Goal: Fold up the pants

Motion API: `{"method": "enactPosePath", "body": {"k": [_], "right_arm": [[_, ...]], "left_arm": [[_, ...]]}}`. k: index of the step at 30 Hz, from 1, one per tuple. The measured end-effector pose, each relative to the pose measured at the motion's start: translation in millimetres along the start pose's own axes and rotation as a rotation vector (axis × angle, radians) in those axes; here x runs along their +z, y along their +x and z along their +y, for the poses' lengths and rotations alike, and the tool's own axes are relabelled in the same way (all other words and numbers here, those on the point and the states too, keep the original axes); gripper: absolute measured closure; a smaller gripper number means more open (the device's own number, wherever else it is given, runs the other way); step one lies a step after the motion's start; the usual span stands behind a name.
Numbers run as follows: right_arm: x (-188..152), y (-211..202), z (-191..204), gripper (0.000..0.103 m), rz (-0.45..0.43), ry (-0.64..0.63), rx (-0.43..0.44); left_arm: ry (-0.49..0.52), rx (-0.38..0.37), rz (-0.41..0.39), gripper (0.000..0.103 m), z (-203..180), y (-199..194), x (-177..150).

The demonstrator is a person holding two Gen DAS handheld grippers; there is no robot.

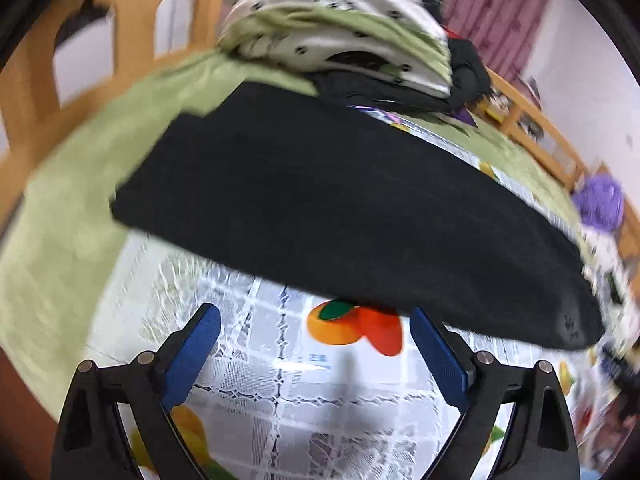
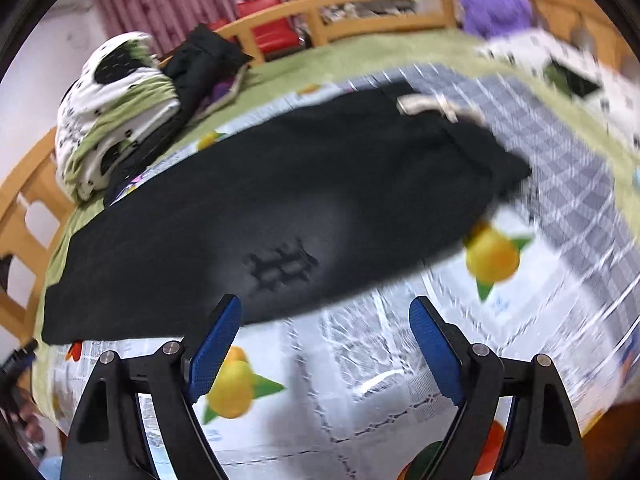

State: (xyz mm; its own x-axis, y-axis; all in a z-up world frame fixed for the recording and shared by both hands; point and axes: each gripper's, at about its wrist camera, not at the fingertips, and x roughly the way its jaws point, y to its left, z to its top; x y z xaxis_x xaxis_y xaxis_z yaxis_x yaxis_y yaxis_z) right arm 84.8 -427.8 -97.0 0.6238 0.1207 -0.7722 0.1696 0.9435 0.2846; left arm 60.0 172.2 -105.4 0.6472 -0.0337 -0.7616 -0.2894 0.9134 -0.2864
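Black pants (image 1: 320,200) lie flat and lengthwise folded on a fruit-print cloth (image 1: 280,380) on a bed. In the right wrist view the pants (image 2: 260,208) stretch from lower left to upper right, with a pale waistband label (image 2: 432,106) at the far end. My left gripper (image 1: 316,320) is open and empty, just in front of the pants' near edge. My right gripper (image 2: 324,312) is open and empty, its left fingertip at the pants' near edge.
A folded spotted white-and-green quilt (image 1: 340,28) and dark clothes (image 2: 204,64) are piled behind the pants. A purple plush toy (image 2: 496,0) sits by the wooden bed rail (image 2: 360,8). A grey checked cloth (image 2: 540,140) lies to the right. A green sheet (image 1: 80,160) covers the bed.
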Motion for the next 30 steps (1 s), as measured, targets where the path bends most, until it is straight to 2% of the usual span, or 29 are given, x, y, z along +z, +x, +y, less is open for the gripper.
{"method": "enactPosePath", "body": {"k": [2,4,6,10,13,14,15,16,17,18,20,22,26,30], "right_arm": [[-7.9,12.9,-11.6,0.022,0.012,0.045,0.02],[-12.3,23.6,-20.6,0.023,0.02,0.09,0.047],[-15.9,34.3,-26.8,0.03,0.022,0.145,0.094],[-9.3,47.3,-24.3,0.03,0.001,0.188,0.133],[3.5,61.5,-23.6,0.03,0.006,0.235,0.163],[9.9,66.4,-25.0,0.032,0.011,0.267,0.183],[15.5,71.2,-26.9,0.035,0.027,0.304,0.194],[20.2,74.1,-28.3,0.048,0.042,0.333,0.192],[24.1,77.3,-29.4,0.078,0.058,0.35,0.184],[27.9,79.5,-31.0,0.09,0.077,0.358,0.187],[36.0,71.7,-28.3,0.09,0.064,0.343,0.217],[52.2,54.7,-14.4,0.09,0.019,0.273,0.231],[103.5,38.2,19.6,0.091,-0.076,0.155,0.245],[177.4,56.1,45.1,0.091,-0.13,0.1,0.252]], "left_arm": [[-0.081,-0.045,0.018,0.011,16.1,13.2,-4.5],[-0.152,-0.082,0.037,0.018,28.8,27.1,-7.4],[-0.167,-0.11,0.02,0.019,33.4,34.3,-6.5],[-0.172,-0.148,0.02,0.02,30.4,51.1,4.9],[-0.201,-0.13,0.024,0.028,25.5,65.5,19.1],[-0.214,-0.118,0.027,0.035,26.9,67.6,22.7],[-0.237,-0.096,0.032,0.05,28.1,70.4,27.6],[-0.253,-0.076,0.042,0.059,31.5,71.8,31.3],[-0.255,-0.055,0.051,0.082,33.4,73.8,36.2],[-0.246,-0.035,0.058,0.096,36.3,73.8,42.9],[-0.228,-0.084,0.051,0.096,38.8,67.3,51.3],[-0.2,-0.127,0.019,0.096,33.8,56.4,68.9],[-0.159,-0.169,-0.074,0.096,12.8,41.6,121.6],[-0.119,-0.124,-0.163,0.096,-18.7,57.2,182.1]]}}
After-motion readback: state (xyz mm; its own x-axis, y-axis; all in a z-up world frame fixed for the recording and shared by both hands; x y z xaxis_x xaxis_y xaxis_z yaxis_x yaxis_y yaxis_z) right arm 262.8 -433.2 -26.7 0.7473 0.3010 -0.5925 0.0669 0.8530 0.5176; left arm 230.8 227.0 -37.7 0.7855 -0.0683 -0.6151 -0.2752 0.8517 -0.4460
